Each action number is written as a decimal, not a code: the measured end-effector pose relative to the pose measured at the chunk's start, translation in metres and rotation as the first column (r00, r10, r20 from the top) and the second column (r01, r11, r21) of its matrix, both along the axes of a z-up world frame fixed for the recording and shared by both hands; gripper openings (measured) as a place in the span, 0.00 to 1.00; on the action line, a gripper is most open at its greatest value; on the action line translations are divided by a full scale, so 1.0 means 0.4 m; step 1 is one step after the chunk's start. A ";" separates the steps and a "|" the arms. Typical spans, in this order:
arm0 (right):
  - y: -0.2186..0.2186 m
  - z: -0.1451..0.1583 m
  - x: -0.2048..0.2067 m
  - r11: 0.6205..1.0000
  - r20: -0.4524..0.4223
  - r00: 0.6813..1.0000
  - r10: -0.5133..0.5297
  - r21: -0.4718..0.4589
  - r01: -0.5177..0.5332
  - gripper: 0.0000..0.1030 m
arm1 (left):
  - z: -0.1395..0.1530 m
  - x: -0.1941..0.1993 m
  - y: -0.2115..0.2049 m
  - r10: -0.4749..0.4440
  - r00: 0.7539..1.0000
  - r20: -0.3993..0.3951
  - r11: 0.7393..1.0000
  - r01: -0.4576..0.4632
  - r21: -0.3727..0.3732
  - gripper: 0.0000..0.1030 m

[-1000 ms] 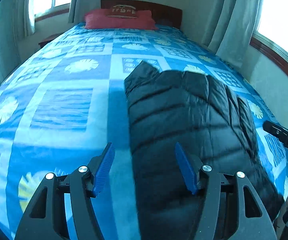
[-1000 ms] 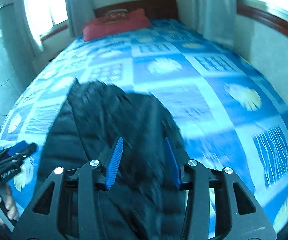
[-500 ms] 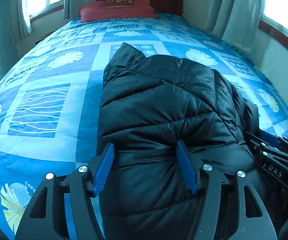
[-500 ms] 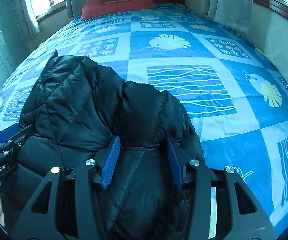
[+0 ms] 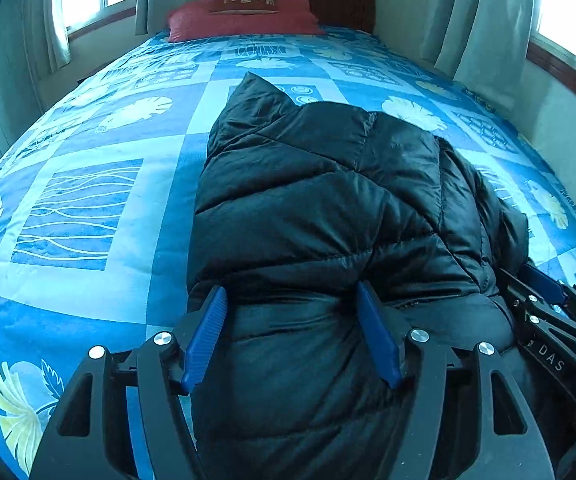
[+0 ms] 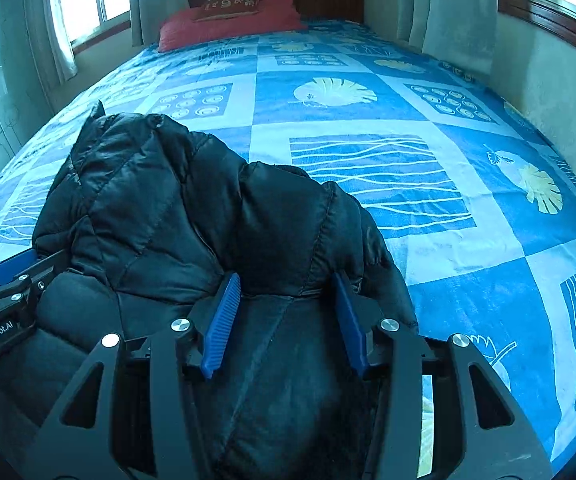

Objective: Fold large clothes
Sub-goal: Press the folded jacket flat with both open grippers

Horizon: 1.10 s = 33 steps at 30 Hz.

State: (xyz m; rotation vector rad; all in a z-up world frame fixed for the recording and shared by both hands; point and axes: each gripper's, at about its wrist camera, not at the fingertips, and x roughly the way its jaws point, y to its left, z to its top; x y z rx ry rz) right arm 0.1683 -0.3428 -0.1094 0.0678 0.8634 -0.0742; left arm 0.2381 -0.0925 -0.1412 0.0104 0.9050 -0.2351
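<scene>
Reading "GenRobot.AI": left tongs (image 6: 12, 268) beside jacket (image 6: 208, 208)

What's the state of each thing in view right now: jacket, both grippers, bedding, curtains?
black puffer jacket: folded over itself, lying on the bed.
left gripper: open, jaws straddling the jacket's near part.
right gripper: open, jaws straddling the jacket's near part.
blue patterned bedspread: spread flat.
red pillow: lying at the headboard.
curtains: drawn aside, windows uncovered.

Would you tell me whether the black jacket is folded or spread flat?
Folded: the jacket lies bunched on the bed, one layer doubled over another.
</scene>
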 end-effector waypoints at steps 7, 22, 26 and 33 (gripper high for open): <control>0.019 0.028 -0.018 0.998 0.026 1.000 0.004 -0.055 -0.003 0.49 | 0.033 -0.015 0.033 -0.001 1.000 -0.012 0.999 0.000 -0.049 0.68; 0.022 0.070 -0.050 0.996 0.044 0.999 -0.016 -0.086 0.020 0.56 | 0.076 -0.079 0.040 0.019 0.998 0.057 0.999 -0.021 0.048 0.68; 0.020 0.067 -0.050 0.997 0.038 0.999 -0.019 -0.080 0.022 0.57 | 0.066 -0.079 0.032 0.004 0.998 0.060 0.997 -0.009 0.080 0.68; 0.007 0.087 -0.083 0.997 0.044 0.998 -0.035 -0.067 0.038 0.63 | 0.079 -0.099 0.064 0.031 0.998 0.047 0.998 -0.034 0.049 0.68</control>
